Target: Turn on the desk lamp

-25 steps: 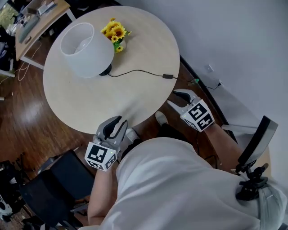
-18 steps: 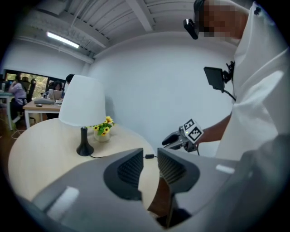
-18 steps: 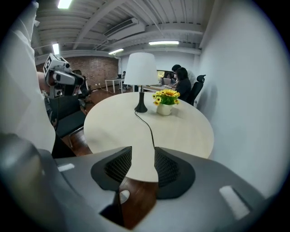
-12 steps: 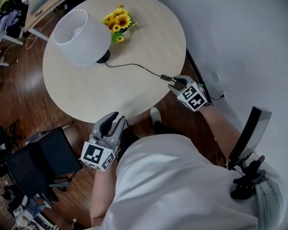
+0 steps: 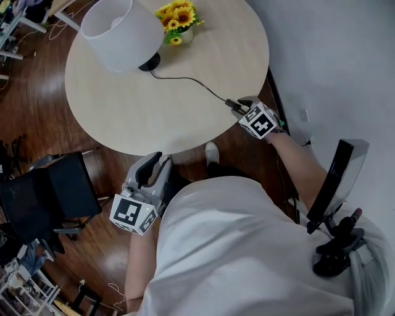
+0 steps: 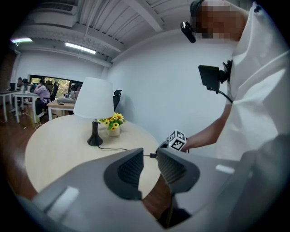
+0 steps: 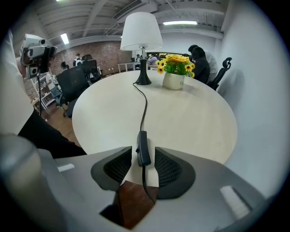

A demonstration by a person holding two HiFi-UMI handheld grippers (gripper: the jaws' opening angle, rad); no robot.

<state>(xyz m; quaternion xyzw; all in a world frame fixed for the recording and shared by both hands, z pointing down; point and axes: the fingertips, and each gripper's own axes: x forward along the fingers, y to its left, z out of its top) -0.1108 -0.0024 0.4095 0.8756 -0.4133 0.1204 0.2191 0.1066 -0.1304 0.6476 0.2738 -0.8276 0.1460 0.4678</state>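
The desk lamp (image 5: 120,31), with a white shade and a black base, stands at the far side of the round wooden table (image 5: 154,120). Its black cord (image 5: 185,80) runs to an inline switch (image 5: 233,105) at the table's near right edge. My right gripper (image 5: 237,106) is at that switch. In the right gripper view the switch (image 7: 143,148) lies between the two fingers of the right gripper (image 7: 143,163), with a narrow gap on each side. My left gripper (image 5: 154,168) hangs below the table's near edge, open and empty. The left gripper view shows the lamp (image 6: 94,103) unlit.
A white pot of yellow flowers (image 5: 179,15) stands beside the lamp's base. A black chair (image 5: 55,191) sits left of the table. A white wall (image 5: 333,62) runs close along the right. Another chair back (image 5: 336,179) is behind my right arm.
My right gripper has moved forward and up from below the table's edge to the cord's inline switch. The left gripper has stayed near the lap.
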